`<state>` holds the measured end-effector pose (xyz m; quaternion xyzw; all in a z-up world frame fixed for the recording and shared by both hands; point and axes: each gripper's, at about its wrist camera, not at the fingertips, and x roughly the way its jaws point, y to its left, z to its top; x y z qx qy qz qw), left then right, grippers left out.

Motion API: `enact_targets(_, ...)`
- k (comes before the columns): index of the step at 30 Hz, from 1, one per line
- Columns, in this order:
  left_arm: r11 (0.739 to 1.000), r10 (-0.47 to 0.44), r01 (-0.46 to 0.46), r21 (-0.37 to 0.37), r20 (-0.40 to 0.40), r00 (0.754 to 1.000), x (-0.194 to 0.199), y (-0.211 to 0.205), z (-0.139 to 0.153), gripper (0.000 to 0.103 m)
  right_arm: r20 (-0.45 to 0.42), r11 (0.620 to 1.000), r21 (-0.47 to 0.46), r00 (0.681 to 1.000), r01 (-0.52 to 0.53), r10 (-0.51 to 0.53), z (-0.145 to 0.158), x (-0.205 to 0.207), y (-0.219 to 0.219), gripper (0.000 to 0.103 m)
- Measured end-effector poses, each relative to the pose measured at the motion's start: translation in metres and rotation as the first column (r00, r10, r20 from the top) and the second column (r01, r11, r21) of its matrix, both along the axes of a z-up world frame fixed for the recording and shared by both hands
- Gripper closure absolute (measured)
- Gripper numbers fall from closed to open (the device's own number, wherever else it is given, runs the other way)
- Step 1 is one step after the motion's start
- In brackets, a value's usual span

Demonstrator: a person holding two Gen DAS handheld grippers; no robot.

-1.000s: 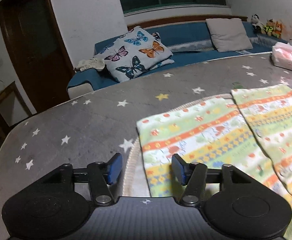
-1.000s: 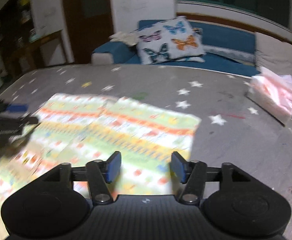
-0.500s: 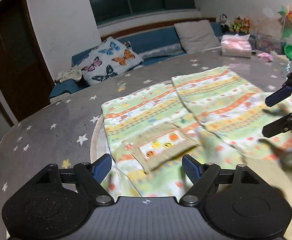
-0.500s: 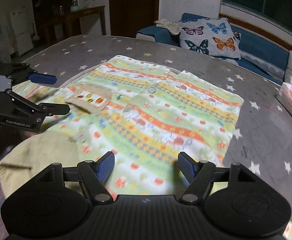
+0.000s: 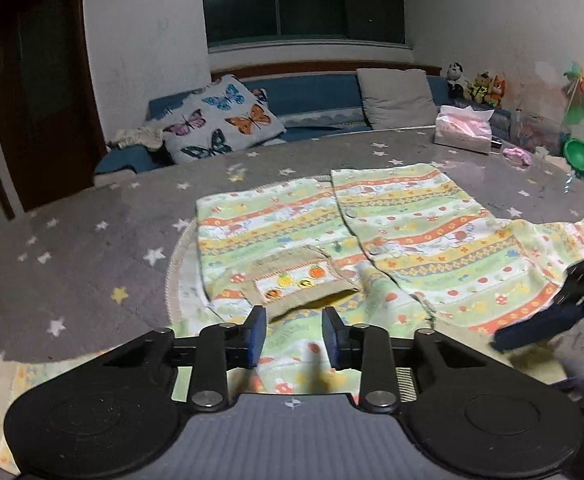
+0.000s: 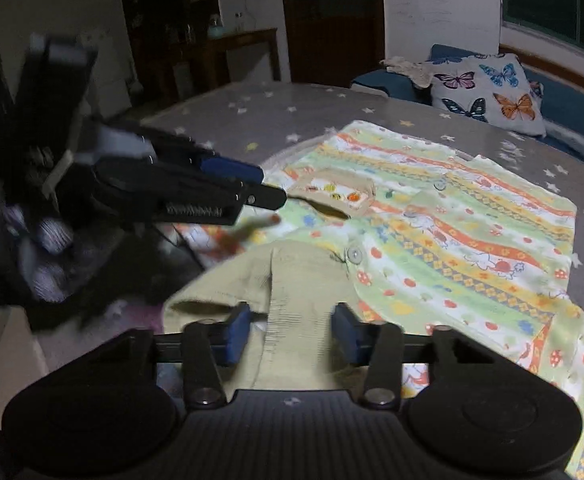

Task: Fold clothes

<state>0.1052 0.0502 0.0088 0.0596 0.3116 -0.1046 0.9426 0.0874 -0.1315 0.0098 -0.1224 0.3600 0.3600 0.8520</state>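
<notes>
Two grippers are hovering over one garment: a striped, printed child's shirt (image 5: 404, 240) lying flat on the star-patterned grey table (image 5: 92, 240), front panels facing up, its hem toward the table's far edge and its collar end toward the near edge. Left gripper (image 5: 294, 340) is sitting with its jaws partly apart and nothing between them; the beige chest pocket (image 5: 300, 280) is lying just beyond its fingertips. Right gripper (image 6: 290, 332) is standing wide open, straddling the shirt's plain beige collar (image 6: 284, 280) without clamping it; fabric is passing between the blue pads (image 6: 238, 330), contact unclear. In the right wrist view the left gripper (image 6: 252, 188) is showing blurred, above the pocket side. A tissue box (image 5: 464, 134) is sitting near the table's far right edge, well apart from the shirt.
</notes>
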Motion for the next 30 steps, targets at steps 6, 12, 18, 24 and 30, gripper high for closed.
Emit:
enact_targets(6, 0.998, -0.059, 0.059, -0.020, -0.016, 0.998, -0.005, -0.007, -0.005, 0.070, 0.010, 0.991, 0.087, 0.995, 0.100, -0.101, 0.023, 0.002, -0.027, 0.099)
enact_targets(12, 0.992, -0.107, 0.104, -0.074, -0.035, 0.994, -0.012, -0.015, -0.009, 0.070, -0.040, 0.959, 0.215, 0.983, 0.186, -0.181, 0.044, 0.012, -0.059, 0.099)
enact_targets(18, 0.992, -0.094, 0.091, -0.089, -0.032, 0.995, -0.014, -0.017, -0.010, 0.071, -0.055, 0.951, 0.235, 0.980, 0.200, -0.192, 0.043, 0.015, -0.063, 0.099)
enact_targets(24, 0.987, -0.087, 0.079, -0.141, -0.058, 0.995, -0.009, -0.008, -0.006, 0.071, -0.050, 0.950, 0.243, 0.980, 0.197, -0.190, 0.042, 0.017, -0.058, 0.099)
enact_targets(30, 0.971, -0.114, 0.096, -0.219, -0.071, 0.991, -0.011, -0.007, -0.007, 0.071, -0.063, 0.947, 0.250, 0.979, 0.202, -0.192, 0.039, 0.019, -0.056, 0.099)
